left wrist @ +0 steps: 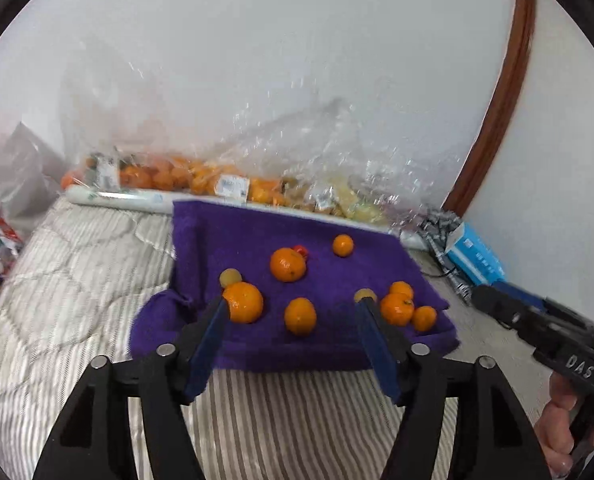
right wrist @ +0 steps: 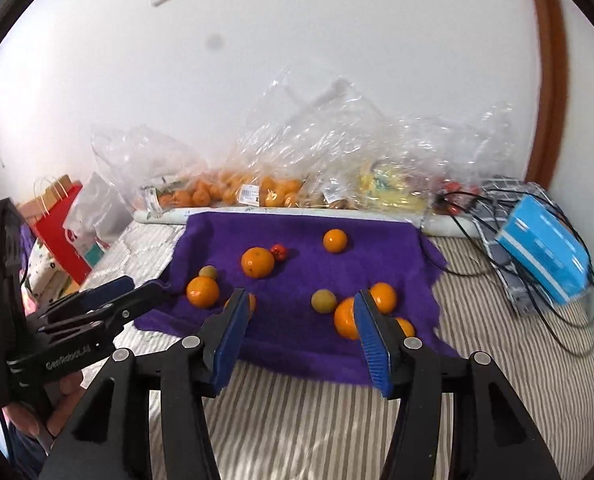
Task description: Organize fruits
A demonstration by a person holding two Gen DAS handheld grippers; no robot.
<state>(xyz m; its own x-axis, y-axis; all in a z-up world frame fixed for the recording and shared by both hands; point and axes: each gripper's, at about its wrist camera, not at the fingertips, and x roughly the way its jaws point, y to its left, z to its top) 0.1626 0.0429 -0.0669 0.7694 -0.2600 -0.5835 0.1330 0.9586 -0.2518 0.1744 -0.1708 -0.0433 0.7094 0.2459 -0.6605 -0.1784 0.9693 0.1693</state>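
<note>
Left tongs [left wrist: 293, 300] are held wide and empty above the near edge of the purple towel [left wrist: 257, 236], which is spread on the bed [left wrist: 77, 280], presumably to stop fruit from rolling. Right tongs [right wrist: 303, 300] are likewise spread wide, nothing gripped, aimed at the towel's near right corner. Oranges [right wrist: 258, 262] are scattered across the towel, with two greenish fruits [right wrist: 323, 301] and a small red fruit [right wrist: 279, 251] among them; sorting is judged not yet begun. Bagged fruit [right wrist: 233, 188] is stacked along the bed's far edge by the wall.
</note>
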